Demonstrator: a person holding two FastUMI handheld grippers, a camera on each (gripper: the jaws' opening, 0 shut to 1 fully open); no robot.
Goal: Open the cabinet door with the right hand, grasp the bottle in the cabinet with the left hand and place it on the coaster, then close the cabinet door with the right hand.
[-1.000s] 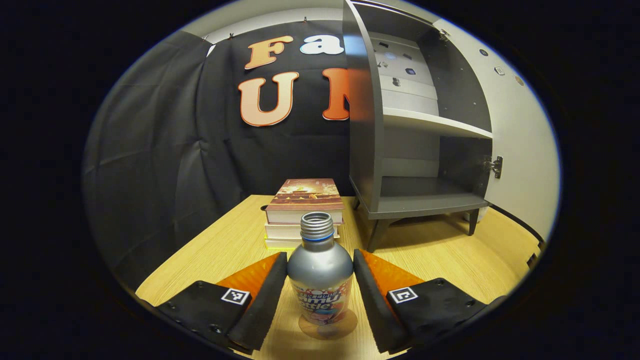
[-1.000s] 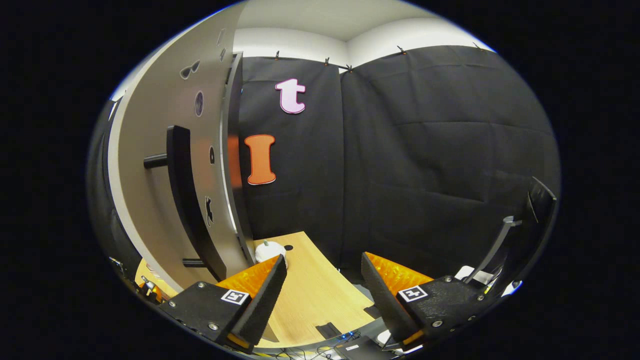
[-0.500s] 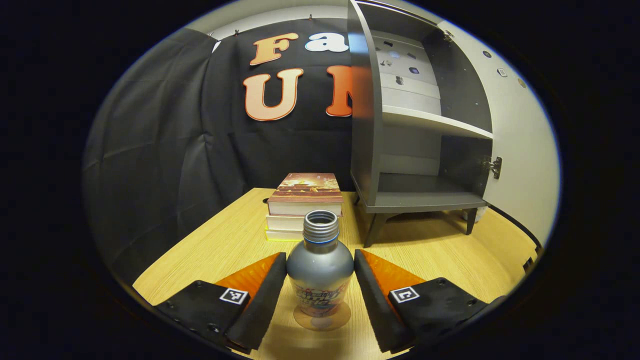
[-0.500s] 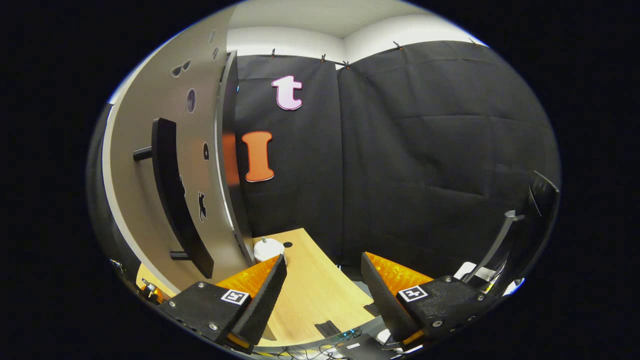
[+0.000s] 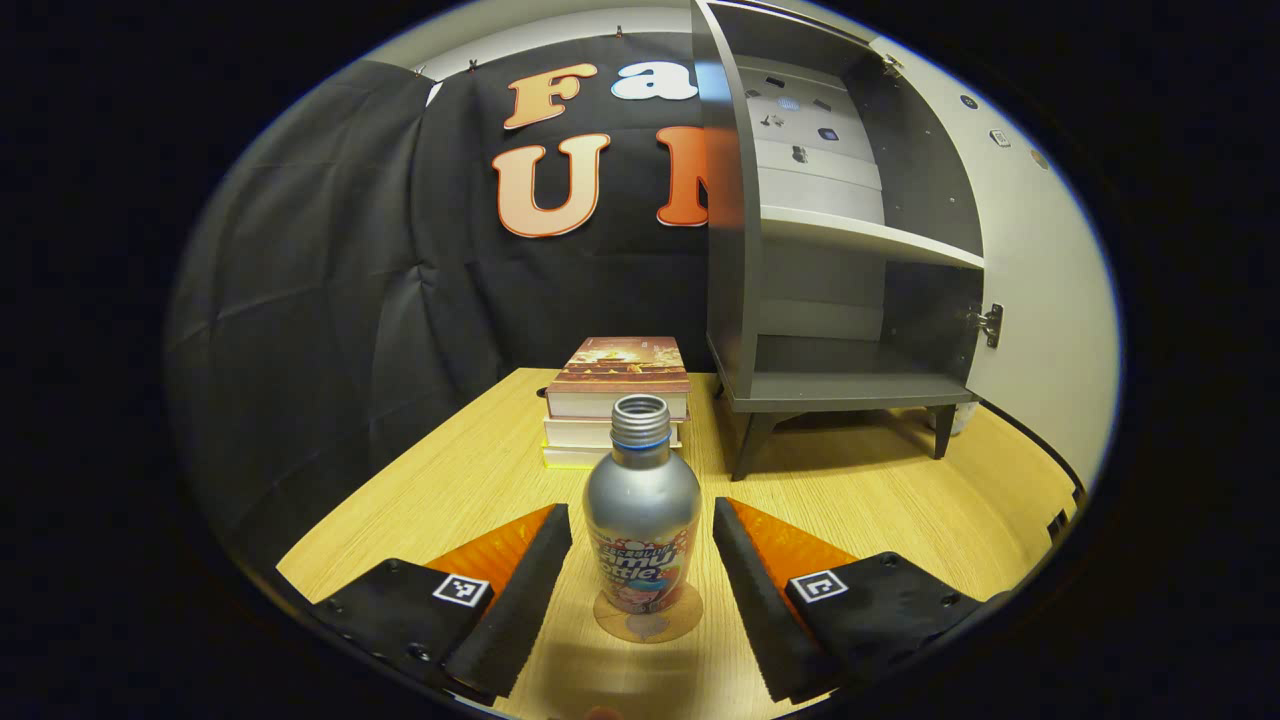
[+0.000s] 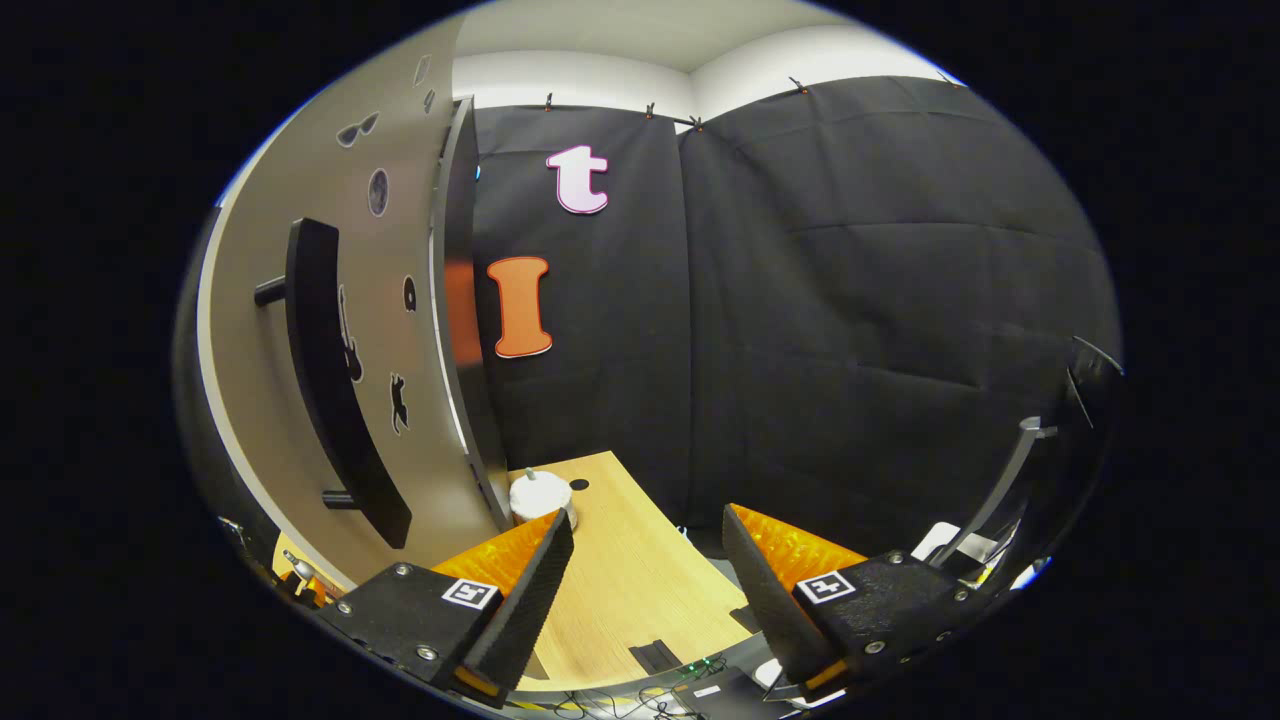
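A silver bottle (image 5: 642, 520) with an open threaded neck and a coloured label stands upright on a round coaster (image 5: 648, 615) on the wooden table. My left gripper (image 5: 640, 575) is open, a finger on either side of the bottle with a gap on both sides. The grey cabinet (image 5: 850, 250) stands behind at the right, its door (image 5: 1030, 260) swung wide and its shelves bare. In the right gripper view my right gripper (image 6: 645, 590) is open with nothing between its fingers, and the open door (image 6: 330, 340) with its long dark handle (image 6: 335, 370) is at the left.
A stack of three books (image 5: 615, 395) lies on the table (image 5: 460, 480) behind the bottle, left of the cabinet. A small white round object (image 6: 540, 495) sits on the table corner by the door's edge. A chair frame (image 6: 1010, 480) stands at the far right.
My left gripper has let go of the bottle and drawn back a little; the bottle now stands free on the coaster. The right gripper has drifted slightly, the door handle sliding left in its view.
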